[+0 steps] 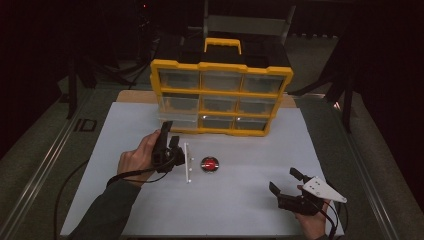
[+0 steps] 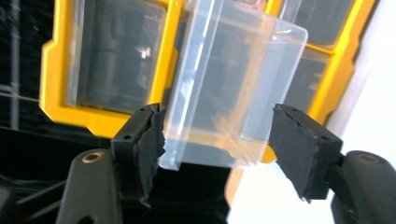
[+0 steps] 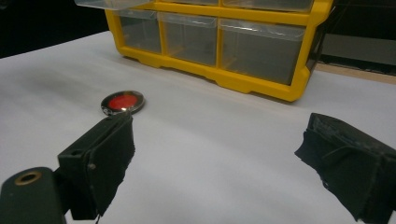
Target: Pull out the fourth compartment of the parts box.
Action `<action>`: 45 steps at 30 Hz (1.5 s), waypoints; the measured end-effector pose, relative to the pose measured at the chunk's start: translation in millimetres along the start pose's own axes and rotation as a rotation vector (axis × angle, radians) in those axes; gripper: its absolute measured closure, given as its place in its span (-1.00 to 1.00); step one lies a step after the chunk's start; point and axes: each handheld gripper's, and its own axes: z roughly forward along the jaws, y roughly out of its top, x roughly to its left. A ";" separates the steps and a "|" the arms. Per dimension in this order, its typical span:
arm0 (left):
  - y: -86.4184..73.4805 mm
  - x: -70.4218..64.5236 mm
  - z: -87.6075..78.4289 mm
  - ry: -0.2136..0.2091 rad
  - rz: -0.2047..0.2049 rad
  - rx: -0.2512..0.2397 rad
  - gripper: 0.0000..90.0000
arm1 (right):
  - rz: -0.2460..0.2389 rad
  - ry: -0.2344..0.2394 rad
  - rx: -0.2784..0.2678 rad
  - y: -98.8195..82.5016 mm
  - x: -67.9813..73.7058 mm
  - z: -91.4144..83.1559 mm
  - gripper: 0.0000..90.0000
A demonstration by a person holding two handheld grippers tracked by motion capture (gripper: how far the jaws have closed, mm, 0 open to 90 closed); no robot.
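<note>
Left tool [image 2: 217,135] spread around clear drawer [image 2: 233,88], pads off its walls; drawer pulled partway out of yellow organizer [image 1: 220,95], bottom-left slot. Right tool [image 3: 215,163] spread, empty, low over white surface [image 1: 235,200]. Red disc [image 1: 209,164] mid-surface, white strip [image 1: 188,162] beside left tool. Room dark, drawer contents unreadable.

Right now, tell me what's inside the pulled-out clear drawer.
The clear drawer looks empty: through its walls only the yellow organizer shows. Its base, low between the left claw pads, is partly hidden.
</note>
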 end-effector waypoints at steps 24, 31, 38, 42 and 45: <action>-40.1 20.9 -15.1 -0.326 -0.556 -0.075 -0.51 | 0.001 0.001 0.000 -0.4 0.2 0.5 -0.80; -60.3 23.0 -17.8 -0.377 -0.695 -0.075 -0.66 | -0.002 0.000 0.002 -0.4 0.6 1.0 -0.80; -75.7 27.4 -18.3 -0.400 -0.815 -0.077 -0.70 | 0.005 0.002 0.002 -0.8 0.0 1.1 -0.80; -78.9 27.0 -18.3 -0.405 -0.829 -0.072 -0.71 | 0.002 0.000 0.004 -0.8 0.5 1.3 -0.80; -82.6 25.6 -18.9 -0.410 -0.857 -0.073 -0.71 | -0.001 0.006 0.007 -1.2 0.1 2.0 -0.80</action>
